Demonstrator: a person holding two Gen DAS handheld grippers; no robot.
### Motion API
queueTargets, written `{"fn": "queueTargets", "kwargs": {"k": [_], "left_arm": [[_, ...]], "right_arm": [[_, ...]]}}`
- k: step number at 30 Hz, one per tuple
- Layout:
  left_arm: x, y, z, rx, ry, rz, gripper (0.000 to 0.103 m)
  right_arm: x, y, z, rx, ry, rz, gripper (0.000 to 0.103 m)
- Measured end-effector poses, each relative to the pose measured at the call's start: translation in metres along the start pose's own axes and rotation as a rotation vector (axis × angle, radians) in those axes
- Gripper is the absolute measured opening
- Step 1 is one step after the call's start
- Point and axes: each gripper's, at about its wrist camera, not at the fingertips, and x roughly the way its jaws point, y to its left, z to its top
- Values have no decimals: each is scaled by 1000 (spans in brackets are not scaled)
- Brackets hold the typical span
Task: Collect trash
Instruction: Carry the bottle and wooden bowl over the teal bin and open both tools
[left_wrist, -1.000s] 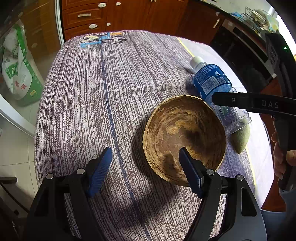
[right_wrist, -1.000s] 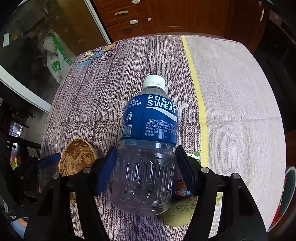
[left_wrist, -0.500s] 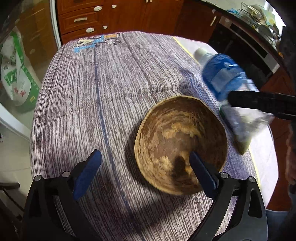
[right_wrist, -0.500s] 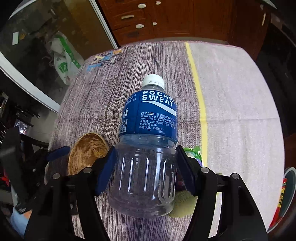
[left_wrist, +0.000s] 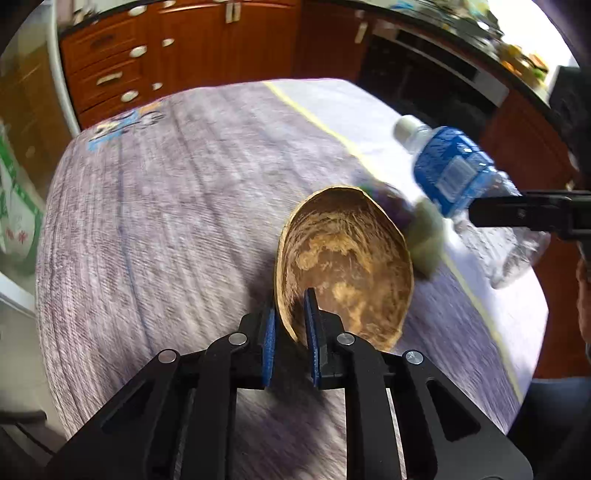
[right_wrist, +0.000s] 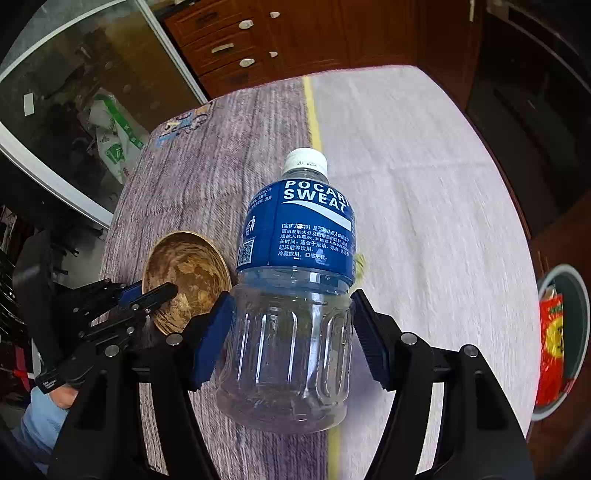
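While both grippers are gripping trash, each camera is catching what the other misses.

Seen from the left wrist, the left gripper (left_wrist: 290, 325) is closing its narrow jaws on the near rim of the coconut shell (left_wrist: 347, 266), tilting it above the table (left_wrist: 177, 206). Seen from the right wrist, the right gripper (right_wrist: 291, 332) is clamping the clear lower body of the empty bottle (right_wrist: 295, 288), and a bin (right_wrist: 565, 339) holding a red wrapper is showing beyond the table's right edge.

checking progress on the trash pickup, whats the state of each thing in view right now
bottle: capped, looks empty, held off the table by right gripper
coconut shell bowl: empty, tipped up, rim between the closing left gripper pads
bin: on the floor, red wrapper inside
green item: on the table, blurred
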Motion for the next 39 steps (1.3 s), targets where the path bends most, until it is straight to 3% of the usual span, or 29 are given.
{"fn": "queueTargets", "kwargs": {"k": [3, 7, 9, 10, 11, 13, 15, 18, 21, 29, 39], "left_arm": [[4, -15, -8, 24, 42, -38, 16], [14, -27, -9, 21, 64, -18, 28], [17, -32, -4, 22, 73, -29, 46], [19, -37, -2, 29, 72, -22, 47], [22, -42, 0, 42, 67, 7, 47], [25, -51, 2, 48, 59, 63, 32], [20, -54, 4, 23, 43, 65, 17], [5, -61, 8, 9, 6, 74, 10], [-7, -73, 9, 34, -16, 113, 9], [-29, -115, 18, 98, -33, 106, 9], [-9, -209, 60, 216, -41, -9, 9]], "right_arm": [[-3, -14, -18, 34, 11, 1, 62], [-4, -31, -38, 82, 24, 6, 62], [-6, -37, -46, 98, 29, 9, 62], [-6, -41, -50, 104, 30, 10, 62], [-8, -44, -54, 111, 29, 12, 62], [-10, -49, -57, 124, 25, 17, 62], [-15, -56, -62, 139, 17, 19, 62], [-22, -65, -68, 156, 0, 24, 62], [-26, -71, -70, 170, -15, 33, 62], [-40, -92, -79, 214, -70, 79, 62], [-84, -189, -111, 394, -185, 30, 62]]}}
